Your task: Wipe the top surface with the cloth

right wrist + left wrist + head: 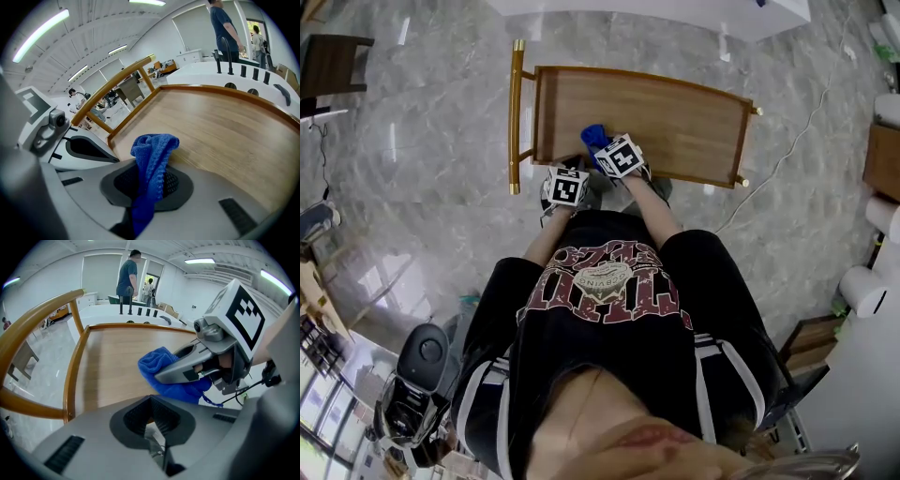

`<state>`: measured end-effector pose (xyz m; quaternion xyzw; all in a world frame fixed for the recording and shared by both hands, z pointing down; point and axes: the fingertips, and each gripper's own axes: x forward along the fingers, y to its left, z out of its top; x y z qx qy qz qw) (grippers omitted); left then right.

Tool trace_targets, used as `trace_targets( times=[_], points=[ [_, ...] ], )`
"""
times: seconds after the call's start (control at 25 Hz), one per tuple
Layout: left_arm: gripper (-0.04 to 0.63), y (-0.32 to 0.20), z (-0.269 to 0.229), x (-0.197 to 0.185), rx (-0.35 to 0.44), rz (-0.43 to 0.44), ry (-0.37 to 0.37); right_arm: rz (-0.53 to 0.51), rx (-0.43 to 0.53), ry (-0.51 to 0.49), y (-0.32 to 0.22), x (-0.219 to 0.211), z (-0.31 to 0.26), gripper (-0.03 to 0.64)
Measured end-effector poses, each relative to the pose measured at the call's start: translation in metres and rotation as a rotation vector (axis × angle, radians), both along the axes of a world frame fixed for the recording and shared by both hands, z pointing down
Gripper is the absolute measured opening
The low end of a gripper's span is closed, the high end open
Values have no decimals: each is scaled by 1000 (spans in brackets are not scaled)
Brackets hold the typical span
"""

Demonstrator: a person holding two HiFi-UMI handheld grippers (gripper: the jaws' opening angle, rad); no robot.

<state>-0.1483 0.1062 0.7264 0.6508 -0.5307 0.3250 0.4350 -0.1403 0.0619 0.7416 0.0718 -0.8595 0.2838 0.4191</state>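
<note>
A blue cloth [594, 137] hangs bunched in my right gripper [602, 150], which is shut on it just over the near left part of the wooden top [675, 122]. In the right gripper view the cloth [152, 152] stands up from between the jaws above the wood [225, 126]. My left gripper [567, 171] is beside it at the top's near edge, shut with nothing in it. In the left gripper view the cloth [161, 366] rests against the wood [112, 366] under the right gripper's fingers [180, 371].
The top has a raised wooden rim and a brass handle rail [516, 112] on its left end. A white counter [675, 9] stands beyond it. A cable [787, 159] runs across the marble floor at right. A dark stool [333, 61] is far left. A person [127, 275] stands in the background.
</note>
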Motion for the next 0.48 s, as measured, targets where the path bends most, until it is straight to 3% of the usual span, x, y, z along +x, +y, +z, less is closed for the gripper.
trace_targets(
  times=[0.48],
  points=[
    [46, -10, 4, 22, -17, 59, -1, 52, -9, 4, -11, 29, 0, 58]
  ],
)
